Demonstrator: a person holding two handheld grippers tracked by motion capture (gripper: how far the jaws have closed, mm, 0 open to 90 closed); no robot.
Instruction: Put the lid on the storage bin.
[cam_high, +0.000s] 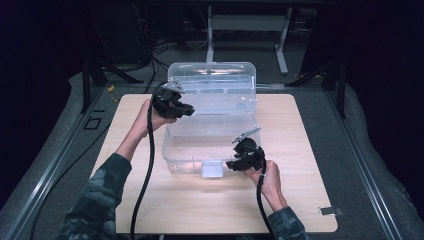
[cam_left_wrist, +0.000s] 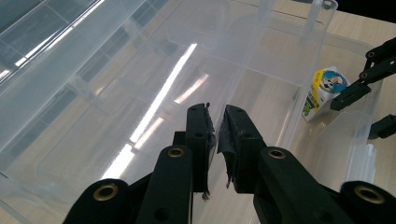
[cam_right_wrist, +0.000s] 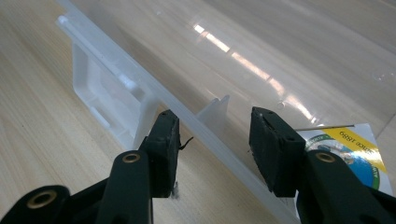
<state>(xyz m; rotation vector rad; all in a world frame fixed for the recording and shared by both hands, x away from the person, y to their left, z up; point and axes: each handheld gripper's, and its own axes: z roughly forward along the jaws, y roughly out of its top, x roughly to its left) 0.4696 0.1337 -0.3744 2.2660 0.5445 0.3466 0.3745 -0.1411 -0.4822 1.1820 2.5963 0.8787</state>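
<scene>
Carton (cam_right_wrist: 348, 144) lies inside clear box (cam_high: 210, 145) at frame center; right gripper (cam_right_wrist: 215, 140) half-open straddling front rim, holding nothing, left gripper (cam_left_wrist: 216, 135) closed empty.

Clear storage box (cam_high: 210, 140) at table (cam_high: 300, 200) centre, its raised lid (cam_high: 212, 75) blocking the far side. Interior open from above; small carton (cam_left_wrist: 322, 93) occupies the near-right corner. Near table surface unobstructed.

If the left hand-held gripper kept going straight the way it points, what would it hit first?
Probably the floor of the clear plastic box: the left hand-held gripper, jaws shut and empty, aims down into it. The small carton sits off to one side.
</scene>
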